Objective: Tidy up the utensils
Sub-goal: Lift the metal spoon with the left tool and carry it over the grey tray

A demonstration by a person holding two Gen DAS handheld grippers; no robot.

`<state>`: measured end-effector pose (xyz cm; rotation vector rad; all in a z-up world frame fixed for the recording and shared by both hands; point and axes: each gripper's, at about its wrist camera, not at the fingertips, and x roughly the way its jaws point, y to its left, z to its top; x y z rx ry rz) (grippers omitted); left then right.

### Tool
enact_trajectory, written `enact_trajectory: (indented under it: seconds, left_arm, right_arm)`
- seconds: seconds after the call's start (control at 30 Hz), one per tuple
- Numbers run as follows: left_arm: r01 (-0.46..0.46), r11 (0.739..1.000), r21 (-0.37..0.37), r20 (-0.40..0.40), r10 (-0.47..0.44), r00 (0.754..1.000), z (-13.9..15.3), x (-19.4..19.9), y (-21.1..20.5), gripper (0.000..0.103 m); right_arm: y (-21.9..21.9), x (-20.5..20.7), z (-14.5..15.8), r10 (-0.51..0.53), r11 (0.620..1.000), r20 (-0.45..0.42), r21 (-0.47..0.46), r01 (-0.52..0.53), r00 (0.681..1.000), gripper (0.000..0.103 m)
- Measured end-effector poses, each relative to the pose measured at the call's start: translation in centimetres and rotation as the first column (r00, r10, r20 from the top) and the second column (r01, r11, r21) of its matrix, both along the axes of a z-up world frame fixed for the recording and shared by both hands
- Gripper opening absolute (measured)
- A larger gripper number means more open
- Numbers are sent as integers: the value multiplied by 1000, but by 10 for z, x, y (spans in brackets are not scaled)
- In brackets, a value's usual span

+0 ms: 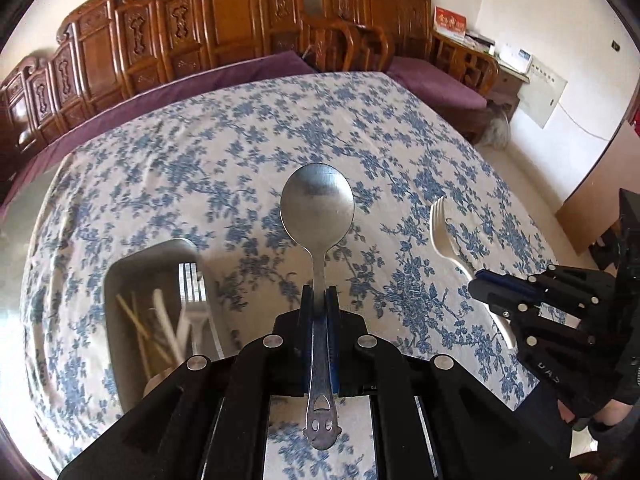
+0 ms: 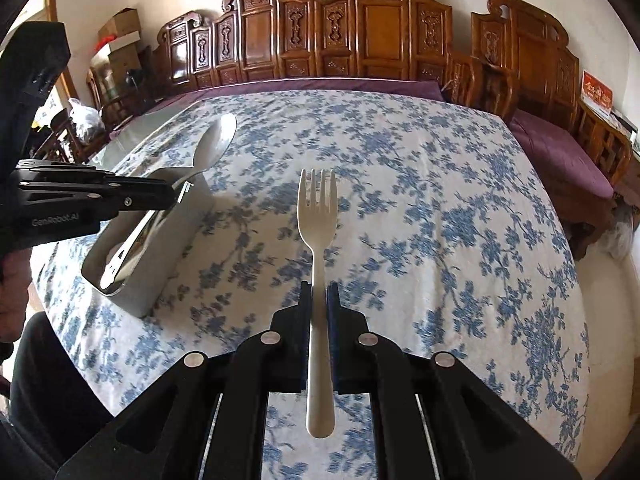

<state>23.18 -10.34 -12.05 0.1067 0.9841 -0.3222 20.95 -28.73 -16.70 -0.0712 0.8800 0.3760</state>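
Note:
My left gripper [image 1: 319, 294] is shut on the handle of a metal spoon [image 1: 317, 204], bowl pointing forward above the table. It also shows in the right wrist view [image 2: 170, 196] with the spoon [image 2: 214, 142] over the metal container [image 2: 160, 256]. My right gripper [image 2: 319, 292] is shut on a white plastic fork [image 2: 317, 216], tines forward. It shows at the right of the left wrist view [image 1: 486, 280] with the fork [image 1: 444, 232]. The metal container [image 1: 120, 280] holds a fork, chopsticks and straws.
The table carries a white cloth with blue flowers [image 2: 420, 200]. Carved wooden chairs with purple cushions [image 2: 360, 40] line the far side. A person's leg shows at the lower left of the right wrist view.

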Motion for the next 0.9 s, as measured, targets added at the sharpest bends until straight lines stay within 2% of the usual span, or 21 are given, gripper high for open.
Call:
enact_trajectory:
  seconds: [0.47,0.9]
  left_arm:
    - [-76,997,-23,28,76,997,14,-10,65,5]
    - [-169,985,-28,-4,169,986,-6,-3,117,5]
  right_arm:
    - [49,2,5,50,999,0,7,-50,999,9]
    - [76,2,12,88,996,6,15,-88,996,9]
